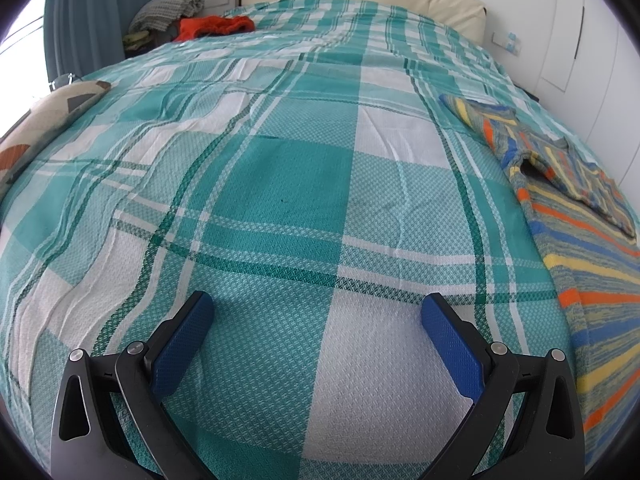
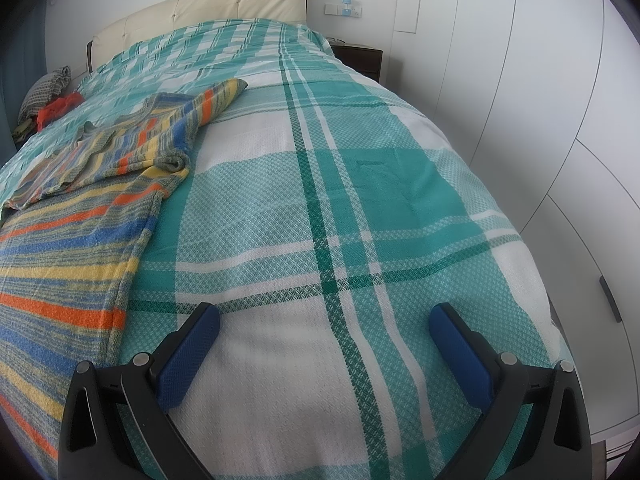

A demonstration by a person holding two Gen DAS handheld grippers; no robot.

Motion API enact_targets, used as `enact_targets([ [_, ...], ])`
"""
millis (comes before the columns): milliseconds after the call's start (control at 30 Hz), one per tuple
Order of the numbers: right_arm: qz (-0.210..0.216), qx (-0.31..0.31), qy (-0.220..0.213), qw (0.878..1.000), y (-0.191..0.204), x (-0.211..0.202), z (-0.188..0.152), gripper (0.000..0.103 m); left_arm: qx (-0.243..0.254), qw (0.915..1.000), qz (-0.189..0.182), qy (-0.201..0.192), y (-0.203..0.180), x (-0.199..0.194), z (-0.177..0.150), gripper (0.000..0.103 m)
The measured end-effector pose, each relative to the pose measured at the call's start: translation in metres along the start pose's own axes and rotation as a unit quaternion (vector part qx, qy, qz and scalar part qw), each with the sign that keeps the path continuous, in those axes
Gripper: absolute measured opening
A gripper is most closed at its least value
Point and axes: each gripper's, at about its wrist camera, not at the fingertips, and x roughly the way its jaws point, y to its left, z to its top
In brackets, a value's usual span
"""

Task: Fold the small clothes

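A striped knit sweater (image 1: 588,256) in orange, yellow, blue and grey lies flat on the bed, at the right edge of the left wrist view. In the right wrist view the same sweater (image 2: 72,240) fills the left side, with one sleeve folded across its chest and the other stretched toward the headboard. My left gripper (image 1: 318,310) hovers open over bare bedspread, left of the sweater. My right gripper (image 2: 324,320) is open too, over bedspread right of the sweater. Neither holds anything.
The bed wears a teal and white checked bedspread (image 1: 296,184). An orange garment (image 1: 216,26) and a grey folded pile (image 1: 168,10) sit near the cream headboard (image 2: 208,4). A patterned cushion (image 1: 40,128) lies at the left. White wardrobes (image 2: 520,100) stand right of the bed.
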Motion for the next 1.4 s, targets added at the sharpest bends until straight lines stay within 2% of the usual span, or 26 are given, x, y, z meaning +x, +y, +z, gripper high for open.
enact_targets([
  [167,-0.006,-0.006,0.005,1.000,0.002,-0.002,0.001,0.103,0.006,0.9998,0.006,0.018,-0.003,0.000,0.004,0.103],
  [267,-0.005,-0.013,0.024,1.000,0.002,-0.004,0.006,0.103,-0.006,0.9981,0.006,0.061,-0.001,-0.011,0.012,0.101],
  [300,-0.001,-0.022,0.037,0.999,0.001,-0.006,0.010,0.103,-0.027,0.9969,-0.013,0.073,0.002,-0.023,0.012,0.101],
  [333,0.006,-0.032,0.054,0.998,0.000,-0.011,0.013,0.102,-0.044,0.9949,-0.049,0.077,0.003,-0.039,0.008,0.101],
  [367,0.015,-0.035,0.062,0.997,-0.002,-0.018,0.013,0.096,-0.052,0.9924,-0.079,0.079,0.003,-0.051,0.004,0.101],
  [433,0.057,-0.036,0.072,0.995,-0.006,-0.042,0.008,0.093,-0.046,0.9855,-0.132,0.097,-0.009,-0.080,-0.012,0.101],
  [500,0.105,-0.045,0.092,0.989,-0.008,-0.067,-0.005,0.093,-0.007,0.9788,-0.161,0.126,-0.032,-0.100,-0.035,0.101],
  [567,0.150,-0.053,0.132,0.978,-0.005,-0.087,-0.025,0.092,0.040,0.9753,-0.160,0.147,-0.057,-0.109,-0.057,0.100],
  [667,0.196,-0.057,0.196,0.959,0.003,-0.106,-0.058,0.086,0.092,0.9691,-0.144,0.178,-0.087,-0.109,-0.089,0.084],
  [700,0.205,-0.053,0.214,0.954,0.006,-0.111,-0.070,0.085,0.094,0.9671,-0.143,0.188,-0.092,-0.105,-0.094,0.079],
  [800,0.230,-0.025,0.240,0.943,0.009,-0.115,-0.090,0.079,0.077,0.9649,-0.141,0.208,-0.099,-0.099,-0.107,0.073],
  [867,0.245,-0.017,0.251,0.936,0.015,-0.112,-0.099,0.068,0.083,0.9632,-0.137,0.215,-0.105,-0.100,-0.110,0.057],
  [900,0.248,-0.019,0.259,0.933,0.019,-0.109,-0.103,0.064,0.089,0.9608,-0.139,0.223,-0.108,-0.100,-0.111,0.025],
  [933,0.252,-0.026,0.271,0.929,0.025,-0.104,-0.108,0.043,0.089,0.9568,-0.147,0.234,-0.110,-0.102,-0.112,0.005],
  [967,0.248,-0.032,0.275,0.928,0.029,-0.103,-0.110,0.007,0.082,0.9531,-0.154,0.247,-0.110,-0.103,-0.111,0.004],
  [1033,0.255,-0.018,0.276,0.926,0.028,-0.106,-0.106,0.007,0.064,0.9498,-0.164,0.259,-0.105,-0.108,-0.104,0.004],
  [1133,0.275,0.000,0.255,0.927,0.021,-0.122,-0.085,0.007,0.022,0.9400,-0.200,0.275,-0.098,-0.116,-0.083,0.004],
  [1200,0.289,0.015,0.243,0.926,0.019,-0.127,-0.066,0.007,-0.001,0.9345,-0.228,0.273,-0.098,-0.119,-0.060,0.003],
  [1267,0.304,0.028,0.230,0.924,0.021,-0.127,-0.038,0.007,-0.014,0.9329,-0.248,0.261,-0.101,-0.118,-0.029,0.004],
  [1333,0.319,0.046,0.213,0.923,0.023,-0.117,-0.002,0.007,-0.024,0.9354,-0.257,0.241,-0.106,-0.107,0.011,0.003],
  [1400,0.320,0.056,0.194,0.926,0.026,-0.103,0.034,0.007,-0.013,0.9462,-0.243,0.214,-0.117,-0.090,0.060,0.004],
])
